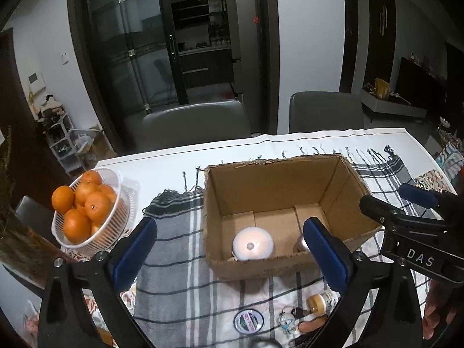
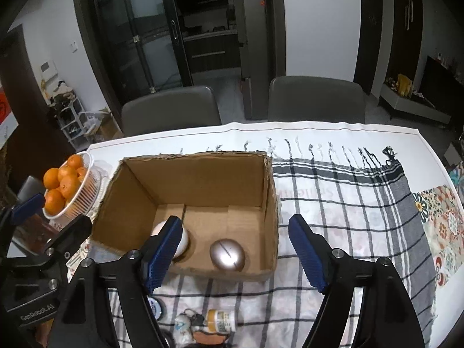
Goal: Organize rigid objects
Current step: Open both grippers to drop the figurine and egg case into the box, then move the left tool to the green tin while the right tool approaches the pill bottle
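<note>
Brown cardboard, rough along its cut rim, makes up the open box (image 2: pixel 191 200) sitting on the checked cloth (image 2: pixel 348 203) in the middle of the table. Inside it, near the front wall, a white round lamp (image 1: pixel 253 246) lies toward the left and a silver egg-shaped thing (image 2: pixel 227 254) toward the right, the two a little apart. In front of the box, on the cloth, lie a small pill bottle (image 2: pixel 221 320) on its side, a little toy keychain (image 2: pixel 183 328) just beside it, and a round tin (image 1: pixel 248 321) further left. A white basket (image 1: pixel 114 226) of oranges (image 1: pixel 87 206) stands left of the box. The left gripper (image 1: pixel 229 252) hangs over the near side of the box, spread wide and holding nothing. The right gripper (image 2: pixel 235 252) does likewise, its blue pads far apart and empty.
</note>
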A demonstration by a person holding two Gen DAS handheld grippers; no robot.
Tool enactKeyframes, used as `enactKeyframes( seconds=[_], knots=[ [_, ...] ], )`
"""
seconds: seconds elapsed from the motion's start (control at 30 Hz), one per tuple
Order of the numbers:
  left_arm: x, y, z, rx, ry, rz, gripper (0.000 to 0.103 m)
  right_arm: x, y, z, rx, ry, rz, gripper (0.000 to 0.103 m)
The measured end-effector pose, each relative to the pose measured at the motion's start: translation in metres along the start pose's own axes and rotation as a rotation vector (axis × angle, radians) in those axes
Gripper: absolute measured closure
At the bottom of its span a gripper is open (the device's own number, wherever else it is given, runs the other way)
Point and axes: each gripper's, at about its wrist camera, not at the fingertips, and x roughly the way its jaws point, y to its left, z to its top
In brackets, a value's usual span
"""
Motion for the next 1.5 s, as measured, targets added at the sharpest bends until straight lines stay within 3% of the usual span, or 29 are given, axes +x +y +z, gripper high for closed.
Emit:
enactKeyframes(
  seconds=[0.4,0.77,1.5],
  knots=[
    [-0.025,0.008,-0.036,0.011,0.002,0.016,0.001,-0.025,0.01,-0.03,-0.009,0.009,-0.004,0.026],
    [-0.023,0.012,-0.067,0.031,0.079,-0.002,0.004,-0.023,0.021,-0.059,-0.037,0.074,-0.013,0.027],
    [0.049,0.0,-0.118,0.056,0.374,-0.121,0.014,0.028,0.019,-0.104,-0.032,0.266,-0.047,0.027]
  ],
)
